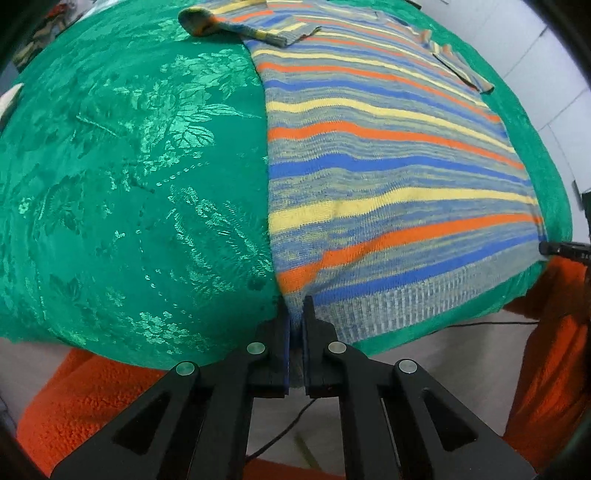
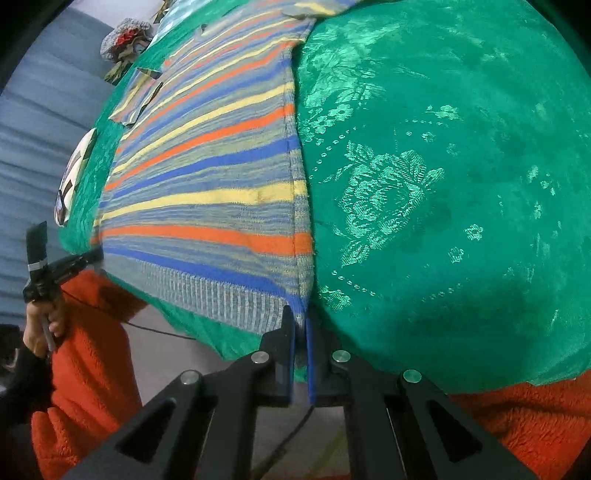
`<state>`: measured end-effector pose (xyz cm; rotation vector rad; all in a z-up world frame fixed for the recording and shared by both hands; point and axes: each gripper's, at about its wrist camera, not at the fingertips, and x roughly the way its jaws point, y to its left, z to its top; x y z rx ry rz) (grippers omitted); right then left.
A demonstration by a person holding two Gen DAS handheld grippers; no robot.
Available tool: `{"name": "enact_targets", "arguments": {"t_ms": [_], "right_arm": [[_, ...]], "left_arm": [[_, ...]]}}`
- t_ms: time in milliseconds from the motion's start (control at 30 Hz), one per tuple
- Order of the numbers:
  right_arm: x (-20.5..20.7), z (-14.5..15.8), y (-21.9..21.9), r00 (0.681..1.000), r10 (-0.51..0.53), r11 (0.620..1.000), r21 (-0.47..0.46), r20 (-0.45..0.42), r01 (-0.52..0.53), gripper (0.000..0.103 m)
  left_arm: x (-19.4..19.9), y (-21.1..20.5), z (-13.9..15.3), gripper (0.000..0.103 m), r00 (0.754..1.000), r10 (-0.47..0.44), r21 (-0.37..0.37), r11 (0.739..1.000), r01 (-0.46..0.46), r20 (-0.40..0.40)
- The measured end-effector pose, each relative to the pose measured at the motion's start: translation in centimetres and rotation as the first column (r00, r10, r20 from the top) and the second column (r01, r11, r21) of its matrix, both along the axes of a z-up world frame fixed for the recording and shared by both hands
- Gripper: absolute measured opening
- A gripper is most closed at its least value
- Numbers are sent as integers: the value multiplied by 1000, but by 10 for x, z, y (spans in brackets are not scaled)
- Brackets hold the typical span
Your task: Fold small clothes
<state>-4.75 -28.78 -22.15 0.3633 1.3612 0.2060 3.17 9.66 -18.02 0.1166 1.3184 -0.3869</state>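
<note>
Item: striped sweater (image 1: 388,177), lying flat on the green tablecloth (image 1: 129,166). In the left wrist view it is filling the field from twelve o'clock down to five o'clock, ribbed hem nearest me, one sleeve (image 1: 236,26) folded across at twelve o'clock.

Item: left gripper (image 1: 296,314). I am pinching the hem corner at six o'clock; knit is showing between the blue pads, the jaws nearly together.

Item: right gripper (image 2: 300,321). In its own view I am holding the opposite hem corner at six o'clock, jaws drawn in close on the sweater's edge; whether tablecloth is caught with it, I cannot tell. The sweater is running from here up toward eleven o'clock.

Item: step in hand, as I am judging it: both bottom corners gripped, ready for lifting the hem toward the collar.

Handling notes: I am planning on raising both corners together and level, keeping the hem taut between them so the knit is not sagging, checking that the tablecloth is not coming up too, and laying the hem square across the shoulders.
</note>
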Motion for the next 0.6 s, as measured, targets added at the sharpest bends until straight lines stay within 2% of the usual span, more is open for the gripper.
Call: {"name": "enact_targets", "arguments": {"t_ms": [133,200,233,267,333,400,433,500,600], "right_arm": [[-2,2,-1,1000,-1,1000,-11,0,1,5],[-3,3,1,1000,-2,1000,-21,2,2,5],[-3,4,1,1000,-2,1000,-27,2,2,6],[-4,5,1,1000,-1,1000,-30,0,2,13],[-8,8,-1,1000,-10,999,-44,-17,9,24],[-15,16,-7,1000,-25,997,-70,-19,24,43],[-19,22,-12,999,-37,994,-99,-13,36,46],[-26,40,-23,998,-61,976,-206,26,65,49],[-23,74,-27,990,-63,942,-319,128,101,49]], "left_arm": [[-5,-12,1,9,1000,-15,73,997,14,15],[-9,-18,3,19,1000,-5,104,995,4,14],[-12,-19,5,34,1000,1,117,993,-2,9],[-17,-20,8,52,1000,7,131,991,-8,6],[-29,-11,19,63,1000,18,155,988,-21,24],[-37,1,31,64,998,41,172,984,-48,44],[-40,8,41,65,995,74,177,981,-84,65],[-41,19,64,68,982,137,155,976,-156,128],[-39,15,98,73,959,170,81,978,-193,226]]}}
